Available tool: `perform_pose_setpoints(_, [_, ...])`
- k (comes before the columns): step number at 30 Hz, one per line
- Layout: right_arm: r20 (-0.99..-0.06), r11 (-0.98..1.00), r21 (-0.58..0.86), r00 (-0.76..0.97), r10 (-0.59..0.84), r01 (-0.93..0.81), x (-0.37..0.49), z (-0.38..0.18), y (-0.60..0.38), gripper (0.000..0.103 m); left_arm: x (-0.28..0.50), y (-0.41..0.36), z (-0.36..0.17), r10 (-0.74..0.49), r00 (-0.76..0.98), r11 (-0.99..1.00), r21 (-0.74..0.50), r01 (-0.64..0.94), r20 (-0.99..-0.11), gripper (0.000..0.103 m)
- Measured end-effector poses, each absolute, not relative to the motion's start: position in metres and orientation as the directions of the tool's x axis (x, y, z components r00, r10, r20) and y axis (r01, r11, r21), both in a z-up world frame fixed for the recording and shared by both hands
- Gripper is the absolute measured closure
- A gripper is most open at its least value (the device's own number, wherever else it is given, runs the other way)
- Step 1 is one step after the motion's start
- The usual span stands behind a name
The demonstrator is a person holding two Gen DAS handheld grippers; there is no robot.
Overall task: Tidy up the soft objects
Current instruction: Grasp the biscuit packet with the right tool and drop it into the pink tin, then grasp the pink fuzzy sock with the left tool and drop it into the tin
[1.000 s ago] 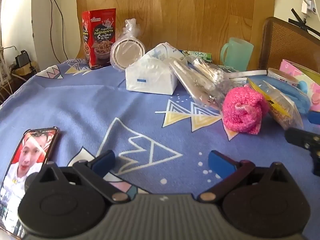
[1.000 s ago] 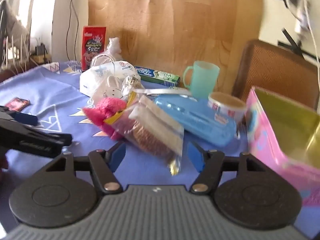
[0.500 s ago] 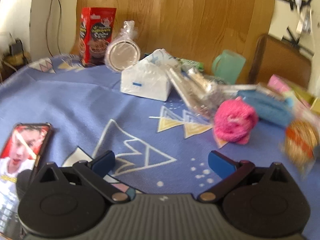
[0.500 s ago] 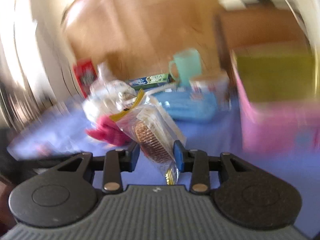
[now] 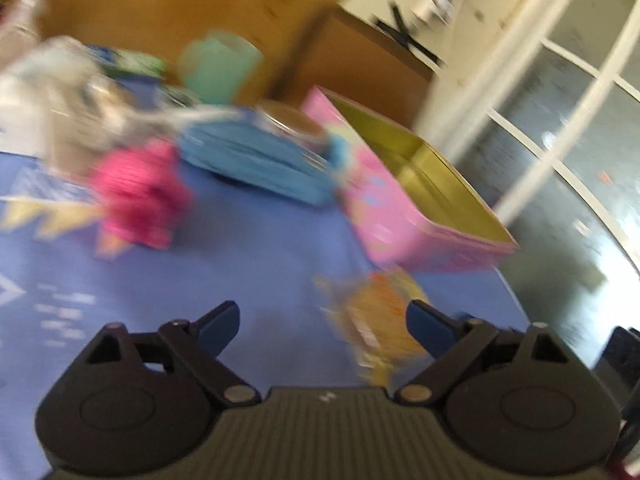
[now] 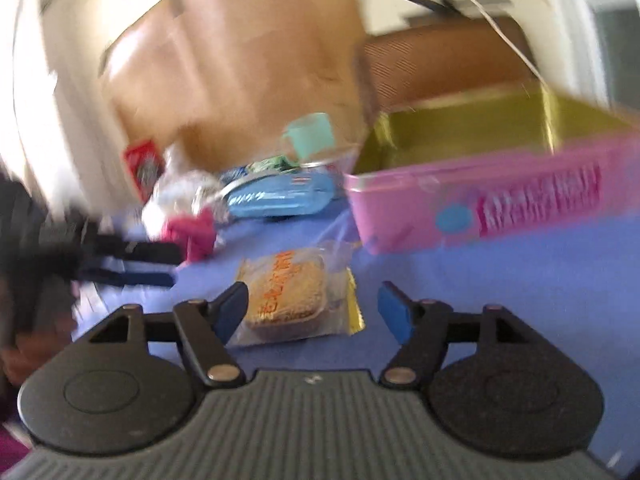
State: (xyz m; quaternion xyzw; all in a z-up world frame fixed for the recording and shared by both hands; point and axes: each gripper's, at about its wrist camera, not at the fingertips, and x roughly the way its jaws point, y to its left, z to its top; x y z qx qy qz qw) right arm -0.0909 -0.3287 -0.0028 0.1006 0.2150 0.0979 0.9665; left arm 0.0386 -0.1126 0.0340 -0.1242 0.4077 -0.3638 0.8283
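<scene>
Both grippers stand wide apart, holding nothing: the right gripper (image 6: 312, 308) straddles a bagged scrub pad (image 6: 290, 294) lying on the blue tablecloth (image 6: 500, 280) near the pink tin (image 6: 500, 204), while the left gripper (image 5: 322, 326) hovers over what looks, through blur, like the same bag

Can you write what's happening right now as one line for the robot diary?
right gripper: open, above snack bag | snack bag: on blue tablecloth, near pink box | left gripper: open, empty | views: blurred

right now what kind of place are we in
Probably a home dining or living room: a table under a blue patterned cloth, a wooden chair behind it, and household clutter like a teal mug and a pink tin.
</scene>
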Motion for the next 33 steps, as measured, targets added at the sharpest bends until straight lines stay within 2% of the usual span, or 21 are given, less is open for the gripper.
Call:
perform_pose_setpoints(3, [-0.405, 0.966, 0.179, 0.881, 0.246, -0.187, -0.084, -0.010, -0.333, 0.020, 0.051, -0.145, 0.027, -0.719, 0.320, 0.679, -0.525, 0.513, -0.617, 0.021])
perform_pose_setpoints(4, [-0.419, 0.961, 0.192, 0.869, 0.264, -0.199, -0.076, -0.016, -0.341, 0.020, 0.057, -0.156, 0.023, -0.718, 0.299, 0.675, -0.526, 0.517, -0.629, 0.028])
perform_pose_setpoints(5, [-0.439, 0.951, 0.214, 0.847, 0.299, -0.224, -0.068, -0.021, -0.346, 0.020, 0.056, -0.166, 0.016, -0.711, 0.290, 0.678, -0.517, 0.522, -0.640, 0.030])
perform_pose_setpoints(7, [-0.459, 0.927, 0.261, 0.810, 0.364, -0.269, -0.055, -0.030, -0.346, 0.023, 0.058, -0.182, 0.016, -0.699, 0.311, 0.687, -0.482, 0.544, -0.645, 0.042])
perform_pose_setpoints(8, [-0.444, 0.919, 0.270, 0.810, 0.383, -0.287, -0.058, -0.032, -0.344, 0.031, 0.057, -0.188, 0.019, -0.690, 0.318, 0.694, -0.469, 0.547, -0.650, 0.042])
perform_pose_setpoints(11, [-0.411, 0.938, 0.201, 0.845, 0.342, -0.281, -0.070, -0.024, -0.333, 0.040, 0.044, -0.200, 0.037, -0.674, 0.370, 0.702, -0.400, 0.589, -0.639, 0.042])
perform_pose_setpoints(17, [-0.229, 0.967, 0.121, 0.942, 0.246, -0.223, -0.087, 0.011, -0.355, 0.045, 0.051, -0.246, 0.091, -0.739, 0.399, 0.632, -0.355, 0.689, -0.542, 0.041])
perform_pose_setpoints(21, [-0.168, 0.989, 0.102, 0.978, 0.126, -0.110, -0.063, 0.031, -0.387, 0.045, 0.067, -0.297, 0.105, -0.755, 0.421, 0.615, -0.320, 0.721, -0.503, 0.040])
perform_pose_setpoints(24, [-0.177, 0.992, 0.126, 0.984, 0.038, -0.015, -0.037, 0.032, -0.415, 0.044, 0.081, -0.326, 0.102, -0.749, 0.424, 0.625, -0.333, 0.706, -0.509, 0.040])
perform_pose_setpoints(25, [-0.190, 0.992, 0.118, 0.982, -0.010, 0.033, -0.029, 0.032, -0.424, 0.044, 0.079, -0.326, 0.097, -0.741, 0.435, 0.638, -0.337, 0.692, -0.511, 0.037])
perform_pose_setpoints(26, [-0.199, 0.990, 0.105, 0.978, -0.068, 0.090, -0.024, 0.030, -0.423, 0.039, 0.081, -0.329, 0.094, -0.736, 0.445, 0.647, -0.339, 0.682, -0.509, 0.035])
perform_pose_setpoints(28, [-0.217, 0.980, 0.108, 0.966, -0.140, 0.166, -0.020, 0.027, -0.433, 0.037, 0.067, -0.316, 0.088, -0.734, 0.463, 0.654, -0.334, 0.679, -0.497, 0.031])
perform_pose_setpoints(30, [-0.210, 0.972, 0.156, 0.968, -0.140, 0.175, -0.025, 0.023, -0.437, 0.037, 0.051, -0.298, 0.087, -0.739, 0.477, 0.651, -0.323, 0.687, -0.475, 0.026])
perform_pose_setpoints(33, [-0.163, 0.968, 0.157, 0.972, -0.169, 0.195, -0.042, 0.021, -0.424, 0.037, 0.032, -0.257, 0.091, -0.742, 0.512, 0.653, -0.296, 0.697, -0.433, 0.026])
